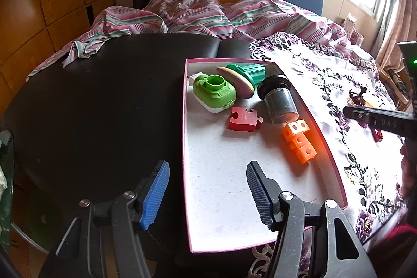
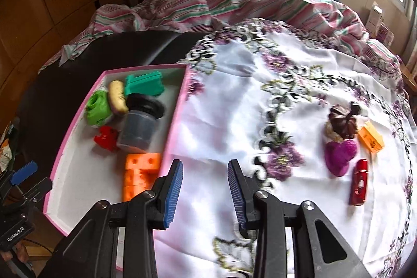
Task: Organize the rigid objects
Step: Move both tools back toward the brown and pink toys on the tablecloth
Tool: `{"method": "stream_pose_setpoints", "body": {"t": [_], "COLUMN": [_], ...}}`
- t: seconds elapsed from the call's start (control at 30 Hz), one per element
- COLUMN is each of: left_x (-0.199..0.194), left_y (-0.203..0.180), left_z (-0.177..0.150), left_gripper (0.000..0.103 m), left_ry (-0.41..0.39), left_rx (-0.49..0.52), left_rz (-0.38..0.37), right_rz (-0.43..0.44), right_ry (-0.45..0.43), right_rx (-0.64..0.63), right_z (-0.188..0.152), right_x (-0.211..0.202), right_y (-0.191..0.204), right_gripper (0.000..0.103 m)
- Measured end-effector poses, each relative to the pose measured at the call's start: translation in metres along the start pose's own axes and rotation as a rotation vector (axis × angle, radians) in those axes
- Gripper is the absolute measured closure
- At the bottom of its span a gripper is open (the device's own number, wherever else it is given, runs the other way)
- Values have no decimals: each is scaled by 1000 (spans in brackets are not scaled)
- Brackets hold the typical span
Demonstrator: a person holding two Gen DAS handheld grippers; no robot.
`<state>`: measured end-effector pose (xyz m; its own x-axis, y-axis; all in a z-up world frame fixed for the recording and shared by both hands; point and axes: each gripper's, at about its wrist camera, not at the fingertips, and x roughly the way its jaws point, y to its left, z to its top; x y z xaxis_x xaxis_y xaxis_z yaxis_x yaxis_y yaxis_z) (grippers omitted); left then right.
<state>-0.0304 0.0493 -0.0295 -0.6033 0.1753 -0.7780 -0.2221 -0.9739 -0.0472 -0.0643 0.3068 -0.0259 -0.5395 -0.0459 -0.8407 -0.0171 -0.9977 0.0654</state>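
six toys in the pink box, four outside.

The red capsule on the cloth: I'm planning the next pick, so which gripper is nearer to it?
Right. The right gripper hangs over the floral cloth beside the red capsule; the left gripper straddles the pink box's far wall.

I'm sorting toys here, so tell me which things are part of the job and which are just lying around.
Job:
pink box
orange cubes
red puzzle piece
purple heart
red clip
orange tag
brown figure

Lying about:
striped sheet
floral cloth
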Motion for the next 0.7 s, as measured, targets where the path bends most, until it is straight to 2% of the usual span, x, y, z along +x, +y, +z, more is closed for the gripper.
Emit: {"method": "stream_pose_setpoints", "body": {"t": [0.23,0.43,0.53,0.7], "left_x": [2,1,1,5], "left_y": [-11,-30,-45,-75], "left_z": [6,19,29,47], "left_gripper": [37,37,37,37], "left_ry": [1,-13,-29,-29], "left_rx": [29,76,100,135], "left_rz": [2,-13,-28,-95], "right_rz": [-122,-244,-253,-236], "right_ry": [-43,-91,-80,-116], "right_rx": [129,379,588,755], "right_z": [1,-17,-29,-43], "right_x": [-9,-13,-20,-33], "right_y": [-77,-163,-208,-240], "right_gripper": [68,68,68,68]}}
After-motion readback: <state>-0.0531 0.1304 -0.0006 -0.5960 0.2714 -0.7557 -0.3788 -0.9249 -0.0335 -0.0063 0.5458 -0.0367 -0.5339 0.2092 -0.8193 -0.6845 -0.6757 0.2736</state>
